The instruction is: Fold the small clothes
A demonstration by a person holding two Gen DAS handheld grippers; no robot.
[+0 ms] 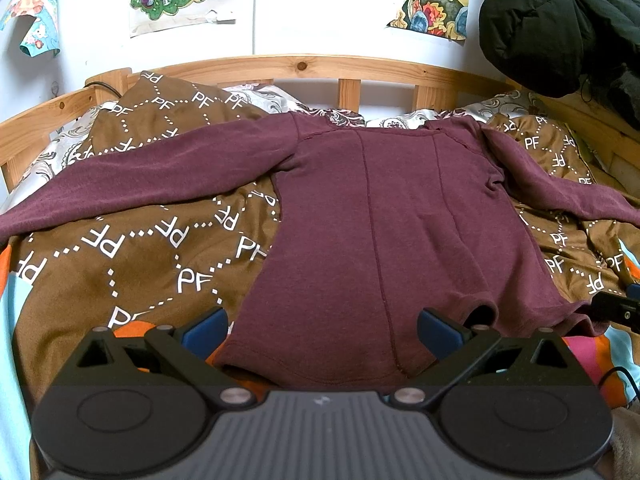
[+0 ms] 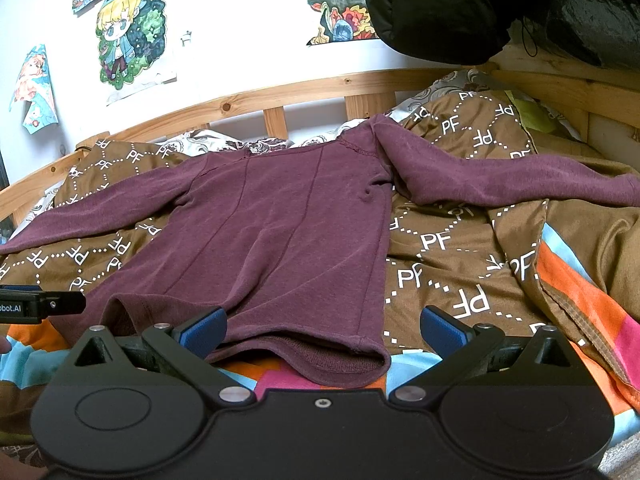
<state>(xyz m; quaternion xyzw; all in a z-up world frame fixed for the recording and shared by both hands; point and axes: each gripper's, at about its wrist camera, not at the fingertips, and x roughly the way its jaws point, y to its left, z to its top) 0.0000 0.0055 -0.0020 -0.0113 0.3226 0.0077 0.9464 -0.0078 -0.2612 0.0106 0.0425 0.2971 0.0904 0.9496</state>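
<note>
A maroon long-sleeved top lies flat on the bed with both sleeves spread out sideways and its hem toward me. It also shows in the right wrist view. My left gripper is open and empty, its blue-padded fingers straddling the left part of the hem. My right gripper is open and empty, straddling the hem's right corner. The right gripper's side shows at the right edge of the left wrist view, and the left gripper's side shows at the left edge of the right wrist view.
A brown blanket with white "PF" print covers the bed, over a striped orange, pink and blue cover. A wooden bed rail runs along the far side. A black jacket hangs at the upper right. Posters hang on the wall.
</note>
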